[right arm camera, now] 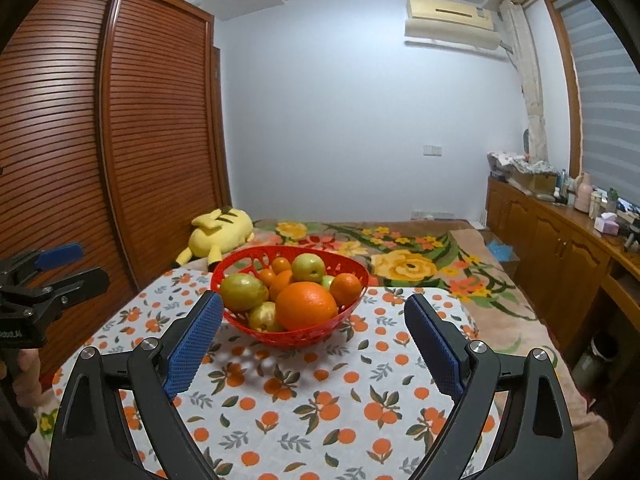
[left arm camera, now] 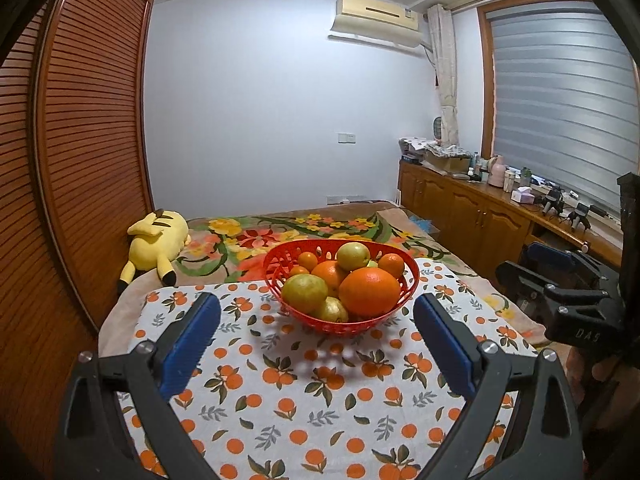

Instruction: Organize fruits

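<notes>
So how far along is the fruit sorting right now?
Nothing looks sorted yet: every fruit, including the big orange, sits mixed in the red basket. Nothing is in hand; left gripper and right gripper are open and empty. All the sorting remains.
</notes>
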Tool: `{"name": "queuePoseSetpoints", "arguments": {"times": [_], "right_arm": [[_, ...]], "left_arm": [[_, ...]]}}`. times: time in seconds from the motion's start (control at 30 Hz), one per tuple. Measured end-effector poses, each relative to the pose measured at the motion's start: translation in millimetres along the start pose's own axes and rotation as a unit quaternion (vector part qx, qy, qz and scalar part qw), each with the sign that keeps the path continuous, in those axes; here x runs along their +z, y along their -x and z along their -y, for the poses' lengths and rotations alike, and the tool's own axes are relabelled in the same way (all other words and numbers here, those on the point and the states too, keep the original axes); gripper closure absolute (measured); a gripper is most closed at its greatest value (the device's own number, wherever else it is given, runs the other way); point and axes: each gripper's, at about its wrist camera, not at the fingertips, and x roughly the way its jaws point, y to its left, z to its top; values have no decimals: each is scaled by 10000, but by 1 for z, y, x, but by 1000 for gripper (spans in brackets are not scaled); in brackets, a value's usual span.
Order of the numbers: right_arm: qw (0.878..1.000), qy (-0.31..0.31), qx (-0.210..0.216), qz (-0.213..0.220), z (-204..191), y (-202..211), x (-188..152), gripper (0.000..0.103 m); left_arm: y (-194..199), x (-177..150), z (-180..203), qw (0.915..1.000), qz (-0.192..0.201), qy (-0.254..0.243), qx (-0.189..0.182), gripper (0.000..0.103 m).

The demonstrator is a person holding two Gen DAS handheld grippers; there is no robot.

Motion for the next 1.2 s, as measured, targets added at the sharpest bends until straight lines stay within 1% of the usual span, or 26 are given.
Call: {"name": "queuePoseSetpoints", "arguments": {"times": [0.5,1.2], "right_arm": [[10000,0,-48,16,-6,9,-6,9],[10000,-7,-72,15,-6,9,-7,9]], "left_arm": [[13,-10,-7,9999,16,101,74,5],[17,-10,-9,9999,37,117,114,5]]}}
